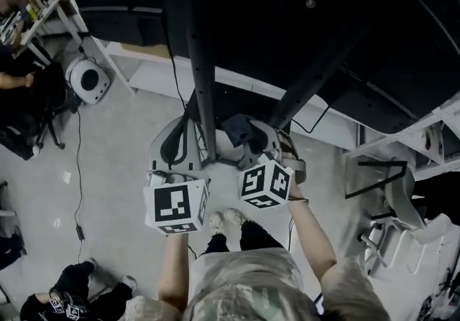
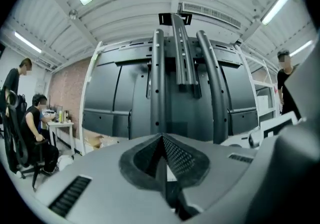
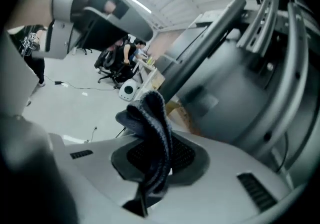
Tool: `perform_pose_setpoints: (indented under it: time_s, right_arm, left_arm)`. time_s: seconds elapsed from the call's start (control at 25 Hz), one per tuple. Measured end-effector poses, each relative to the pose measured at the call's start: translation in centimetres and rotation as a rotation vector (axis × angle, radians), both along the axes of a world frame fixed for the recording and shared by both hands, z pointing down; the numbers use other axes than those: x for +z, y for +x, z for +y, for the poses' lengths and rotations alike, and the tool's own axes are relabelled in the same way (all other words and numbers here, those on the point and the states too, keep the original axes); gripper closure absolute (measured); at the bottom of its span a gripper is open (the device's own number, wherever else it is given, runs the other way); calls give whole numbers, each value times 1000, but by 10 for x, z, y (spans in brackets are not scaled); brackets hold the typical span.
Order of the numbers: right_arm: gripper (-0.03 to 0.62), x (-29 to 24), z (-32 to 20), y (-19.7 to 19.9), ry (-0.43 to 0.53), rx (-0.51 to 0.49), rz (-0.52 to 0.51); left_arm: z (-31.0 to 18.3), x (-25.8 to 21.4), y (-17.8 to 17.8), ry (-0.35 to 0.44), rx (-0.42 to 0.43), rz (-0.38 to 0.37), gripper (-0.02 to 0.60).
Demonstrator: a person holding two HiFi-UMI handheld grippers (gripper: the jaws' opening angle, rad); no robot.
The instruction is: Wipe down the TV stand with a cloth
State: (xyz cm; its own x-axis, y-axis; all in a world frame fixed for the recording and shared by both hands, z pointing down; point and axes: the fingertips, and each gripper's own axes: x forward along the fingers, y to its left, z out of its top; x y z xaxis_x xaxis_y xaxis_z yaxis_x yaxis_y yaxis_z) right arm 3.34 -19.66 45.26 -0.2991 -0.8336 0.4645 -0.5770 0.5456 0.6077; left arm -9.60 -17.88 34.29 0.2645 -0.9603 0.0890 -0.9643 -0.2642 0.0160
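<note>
Directly ahead of the left gripper [image 2: 161, 140], whose jaws are pressed together with nothing between them, rise the perforated uprights of the black metal TV stand [image 2: 159, 77], which carries a large dark panel [image 2: 107, 92]. The right gripper [image 3: 150, 155] has its jaws pinching a dark grey-blue knitted cloth [image 3: 150, 118], which bunches up above the jaw tips; the stand lies beyond and to the right of these jaws. The head view shows both grippers side by side above a pale grey floor [image 1: 115, 154].
</note>
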Motion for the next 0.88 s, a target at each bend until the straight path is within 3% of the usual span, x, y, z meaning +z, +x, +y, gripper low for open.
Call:
perform_pose_setpoints:
  time_s: [0.2,0.48,0.68,0.88]
  right_arm:
    - [537,-175,-30,-28,343,-38,-24]
    - [537,-388,-19,-58,809,-52,18]
    - [537,-474,-6,-75,999,-71,57]
    - [537,-514,-16,-89,1069,-42,107]
  left_arm:
    - [-1,-79,-3,121,-18,-45,566]
    - [6,-149,-8,264,-55,-57,566]
    - [18,-181,-10,335,-67,-35,566]
    - [26,-190,-17,365,-82,-37,566]
